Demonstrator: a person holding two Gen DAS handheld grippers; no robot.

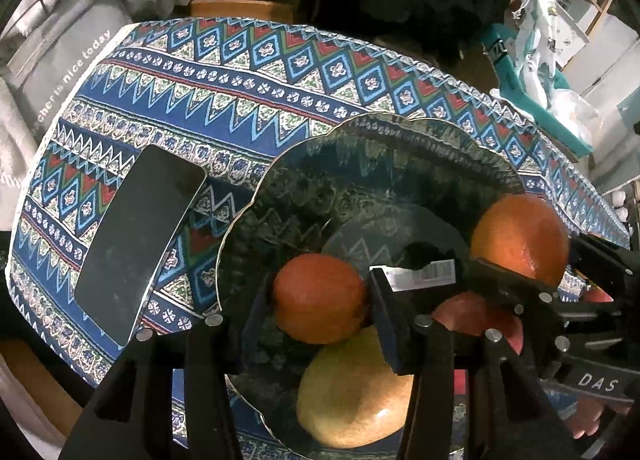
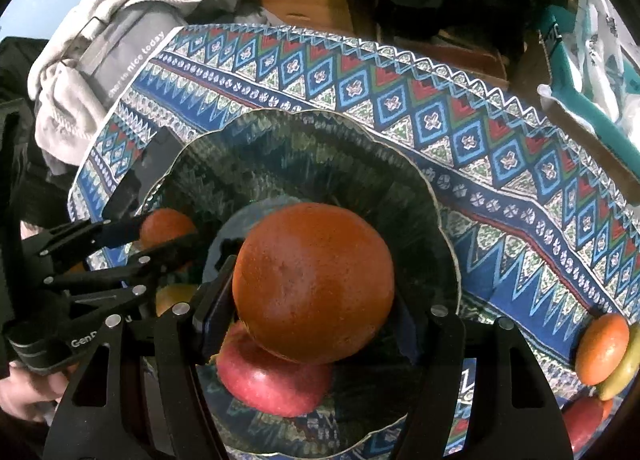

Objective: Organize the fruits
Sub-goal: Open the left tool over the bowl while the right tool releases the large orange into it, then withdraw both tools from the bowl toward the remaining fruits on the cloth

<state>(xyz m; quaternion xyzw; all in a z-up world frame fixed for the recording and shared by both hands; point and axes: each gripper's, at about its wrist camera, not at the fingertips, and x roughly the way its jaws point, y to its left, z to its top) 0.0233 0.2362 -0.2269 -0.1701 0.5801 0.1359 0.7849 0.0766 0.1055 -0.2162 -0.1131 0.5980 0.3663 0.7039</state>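
- Fruits sit in and around a dark glass bowl (image 1: pixel 400 164) on a patterned cloth (image 1: pixel 240 72). In the left wrist view the left gripper (image 1: pixel 320 296) has its fingers (image 1: pixel 394 324) clamped on a small orange (image 1: pixel 320 298), low over the bowl. A yellow-green apple (image 1: pixel 352 392) lies just below the fingertips and a red apple (image 1: pixel 476 318) is just right of the right finger.
- That view also shows the right gripper (image 1: pixel 520 272) entering from the right with a large orange (image 1: pixel 520 236), and a dark phone (image 1: pixel 140 240) on the cloth well left of the fingers.
- In the right wrist view the right gripper (image 2: pixel 316 288) is closed on the large orange (image 2: pixel 314 284), one finger at each flank, over the bowl (image 2: pixel 400 188), with the red apple (image 2: pixel 268 376) directly beneath.
- Only this view shows more fruit still on the cloth far right of the fingers: an orange (image 2: pixel 602 348), a yellow-green fruit (image 2: pixel 624 370) and a red one (image 2: pixel 584 420).
- Judged as round, firm and smooth-skinned, these fruits would roll and slip; a hold across the widest part, as here, looks safest. The large orange seems the heavier, and the glass bowl calls for a gentle set-down.
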